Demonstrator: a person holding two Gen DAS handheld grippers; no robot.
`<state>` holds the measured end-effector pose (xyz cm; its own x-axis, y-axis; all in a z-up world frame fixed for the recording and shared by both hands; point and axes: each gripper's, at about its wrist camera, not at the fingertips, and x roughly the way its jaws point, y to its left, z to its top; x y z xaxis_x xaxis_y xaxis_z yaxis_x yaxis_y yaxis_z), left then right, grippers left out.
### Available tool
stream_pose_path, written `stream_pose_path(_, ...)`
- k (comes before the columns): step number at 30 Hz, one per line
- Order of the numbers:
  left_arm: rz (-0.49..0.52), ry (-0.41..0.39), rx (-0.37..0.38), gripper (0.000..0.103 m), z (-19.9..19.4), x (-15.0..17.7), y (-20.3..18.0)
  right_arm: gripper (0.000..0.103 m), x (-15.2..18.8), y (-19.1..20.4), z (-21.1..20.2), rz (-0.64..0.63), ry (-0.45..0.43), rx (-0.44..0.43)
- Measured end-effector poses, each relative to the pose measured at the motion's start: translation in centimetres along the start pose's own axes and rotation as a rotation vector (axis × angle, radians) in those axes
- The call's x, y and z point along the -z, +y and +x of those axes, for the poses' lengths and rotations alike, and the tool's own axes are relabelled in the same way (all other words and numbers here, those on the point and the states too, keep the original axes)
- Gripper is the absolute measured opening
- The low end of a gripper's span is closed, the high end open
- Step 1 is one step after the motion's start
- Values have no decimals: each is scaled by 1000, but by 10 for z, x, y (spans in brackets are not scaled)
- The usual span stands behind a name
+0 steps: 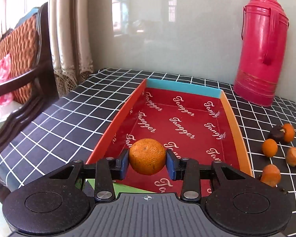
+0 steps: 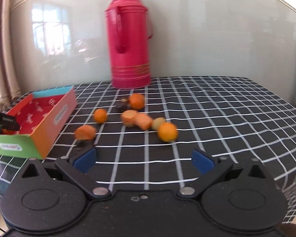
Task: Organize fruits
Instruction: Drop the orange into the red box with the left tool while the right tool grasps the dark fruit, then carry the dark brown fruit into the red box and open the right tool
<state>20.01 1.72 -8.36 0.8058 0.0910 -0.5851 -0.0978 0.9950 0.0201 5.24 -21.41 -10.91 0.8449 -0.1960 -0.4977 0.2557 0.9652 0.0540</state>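
Note:
My left gripper (image 1: 147, 164) is shut on an orange (image 1: 147, 156), its blue pads pressing both sides. It hangs over the near end of a shallow box (image 1: 116, 118) with a red printed floor and nothing else inside. In the right wrist view the same box (image 2: 49, 126) sits at the table's left. My right gripper (image 2: 144, 161) stands open above the checked cloth with nothing between its fingers. Ahead of it lie several loose oranges, the nearest round one (image 2: 167, 131) to the front right, another (image 2: 100, 115) nearer the box, plus a dark fruit (image 2: 121, 106).
A tall pink thermos (image 2: 130, 45) stands at the back against the wall, behind the fruits; it is also the thermos (image 1: 262, 47) right of the box. A wooden chair (image 1: 25, 75) and curtain flank the table's left edge. Black-and-white checked cloth (image 2: 227, 118) covers the table.

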Motion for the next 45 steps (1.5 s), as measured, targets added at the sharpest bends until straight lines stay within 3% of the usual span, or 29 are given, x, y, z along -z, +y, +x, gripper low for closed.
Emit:
stream_pose_path(1,-2,-2,4,48,0,0,1,97,-1,5,2,-15,7,-5)
stream_pose_path(3,-4,-10,-21,79,-1,2,4,97,-4,14,8,-48,21,-22)
stream_pose_path(4,-8,-15,-8,82,-2,3,6,97,-6,19,11,-61,24,-30)
stream_pose_path(9,-40,-21,17,82,-5,2,13,97,-16,34,29,-90,34,-75)
stream_pose_path(11,-53,-29,31,82,-6,2,16,92,-17,38,37,-83,33,-108)
stream_pose_path(15,-31,-82,44,86,-23,6,19,56,-16,48,54,-95,68,-140)
stream_pose_path(18,-29,-124,51,95,-39,9,26,56,-13,52,65,-82,101,-141)
stream_pose_path(21,-35,-144,55,96,-54,9,38,56,-13,58,70,-79,108,-151)
stream_pose_path(28,-34,-179,14,101,-72,23,74,31,-9,66,75,-98,104,-136)
stream_pose_path(33,-116,-145,-16,102,-63,33,95,30,-14,62,63,-71,44,-139)
stream_pose_path(38,-199,-102,-48,102,-51,37,117,30,-33,75,43,-44,-66,-278)
stream_pose_path(45,-195,-104,-94,102,-51,46,128,31,-38,119,48,-135,-77,-407)
